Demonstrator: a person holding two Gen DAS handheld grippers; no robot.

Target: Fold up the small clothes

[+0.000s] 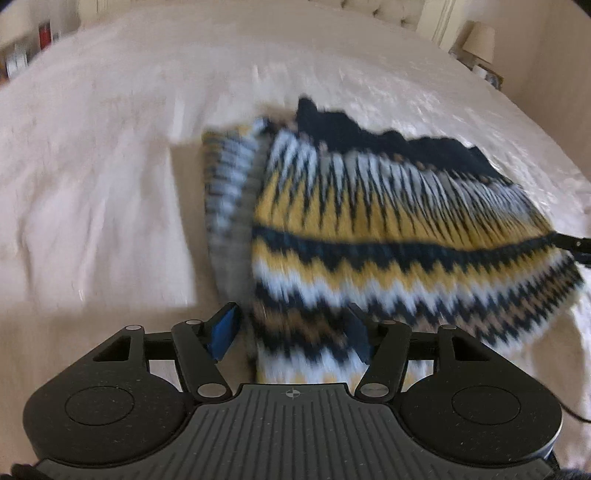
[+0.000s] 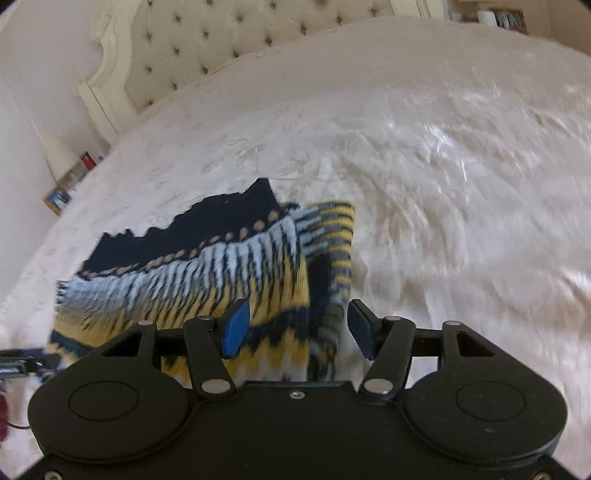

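Observation:
A small knitted sweater (image 1: 388, 236) with navy, yellow, white and pale blue zigzag bands lies on the cream bedspread (image 1: 110, 166); a striped part is folded along its left side. My left gripper (image 1: 291, 336) is open, its blue pads (image 1: 223, 334) on either side of the sweater's near hem, which lies between them. In the right wrist view the sweater (image 2: 192, 273) lies left of centre. My right gripper (image 2: 299, 330) is open, with the sweater's near right corner between its pads (image 2: 236, 328). Both views are motion-blurred.
A tufted cream headboard (image 2: 207, 44) stands at the far end of the bed. A lamp (image 1: 480, 44) and small items sit on a bedside stand. The other gripper's tip (image 1: 576, 245) shows at the sweater's right edge. Shelves with books (image 1: 44, 35) stand at the far left.

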